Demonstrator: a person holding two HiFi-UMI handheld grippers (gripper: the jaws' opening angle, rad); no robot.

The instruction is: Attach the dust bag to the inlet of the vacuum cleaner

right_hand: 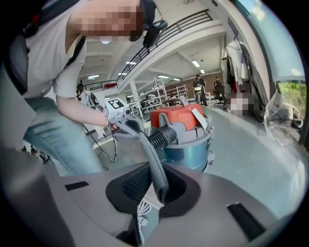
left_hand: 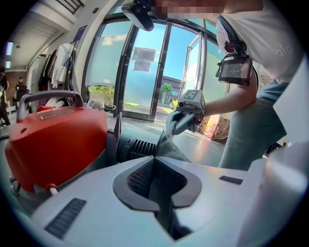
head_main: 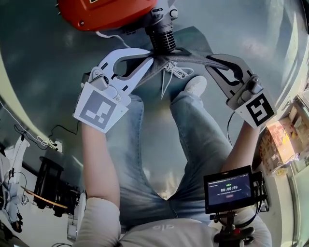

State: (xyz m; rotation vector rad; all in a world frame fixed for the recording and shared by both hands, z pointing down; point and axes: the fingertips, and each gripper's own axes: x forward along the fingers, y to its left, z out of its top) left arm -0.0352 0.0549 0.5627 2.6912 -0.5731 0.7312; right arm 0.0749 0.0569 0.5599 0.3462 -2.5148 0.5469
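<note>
The vacuum cleaner (head_main: 101,12) has a red lid and a blue-grey drum (right_hand: 186,144). Its black ribbed inlet (head_main: 161,36) sticks out toward me. The grey fabric dust bag (head_main: 186,57) is stretched just in front of the inlet between both grippers, its white drawstring (head_main: 173,71) dangling. My left gripper (head_main: 150,57) is shut on the bag's left edge beside the inlet (left_hand: 137,147); the fabric (left_hand: 169,149) runs out from its jaws. My right gripper (head_main: 212,60) is shut on the right edge, with a band of fabric (right_hand: 153,164) caught between its pads.
I stand on a shiny grey-green floor with my legs and a white shoe (head_main: 195,86) under the bag. A small monitor (head_main: 229,188) hangs at my chest. Cables (head_main: 48,140) lie at the left and packed goods (head_main: 282,140) at the right. Glass doors (left_hand: 145,72) stand beyond.
</note>
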